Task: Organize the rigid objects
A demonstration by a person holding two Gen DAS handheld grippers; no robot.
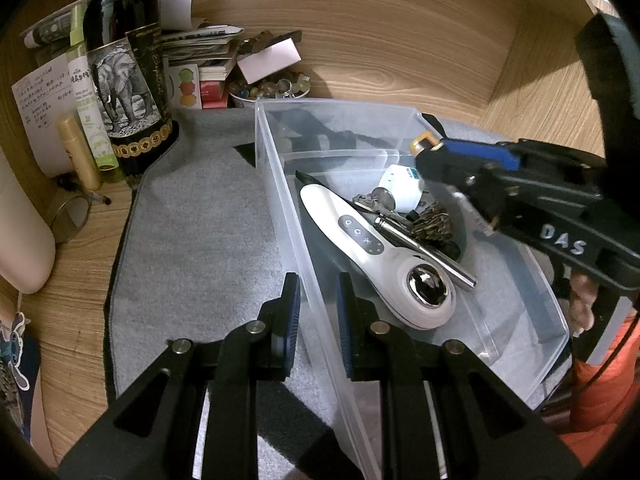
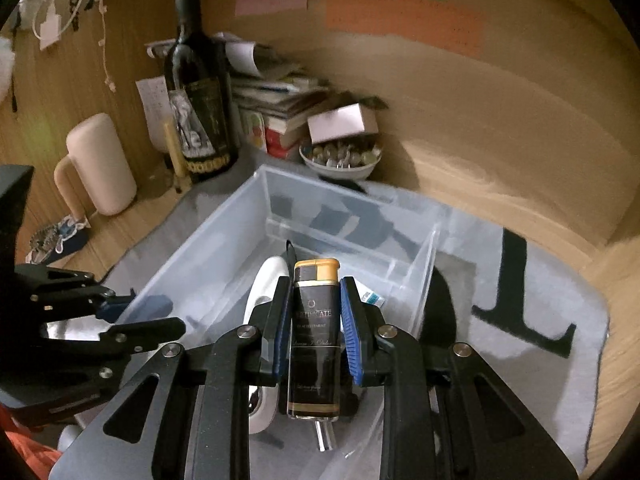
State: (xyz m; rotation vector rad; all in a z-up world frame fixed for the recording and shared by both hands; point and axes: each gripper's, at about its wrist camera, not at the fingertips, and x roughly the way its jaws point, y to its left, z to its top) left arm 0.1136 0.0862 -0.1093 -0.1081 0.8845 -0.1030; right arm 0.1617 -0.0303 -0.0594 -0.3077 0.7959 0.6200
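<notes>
Left claw (image 1: 318,300) sits right up front in the left wrist view, fingers parted with nothing actually pinched; the near wall of the clear plastic bin (image 1: 288,216) runs up between the two pads. Just ahead and to its right, inside the bin, lies a white handheld device (image 1: 384,256) with a shiny metal head, then a silver metal tube (image 1: 428,248), a bunch of keys (image 1: 380,200) and a small white box (image 1: 402,184). Right claw (image 1: 430,148) comes in from the right above the bin, yellow-capped thing at its tip. Bin sits on a grey mat (image 1: 200,232) on the wooden desk (image 1: 76,264); far left of the claw stands a dark wine bottle (image 1: 128,80) with an elephant label.

Right wrist view: right claw (image 2: 316,312) is clenched on a black lighter (image 2: 314,336) with a gold top, held upright over the bin (image 2: 224,240), the white device (image 2: 268,280) just below-left of it. Left claw (image 2: 136,316) shows at the left by the bin's wall. Farther ahead: bottle (image 2: 196,92) and a bowl (image 2: 340,160) of small bits.
</notes>
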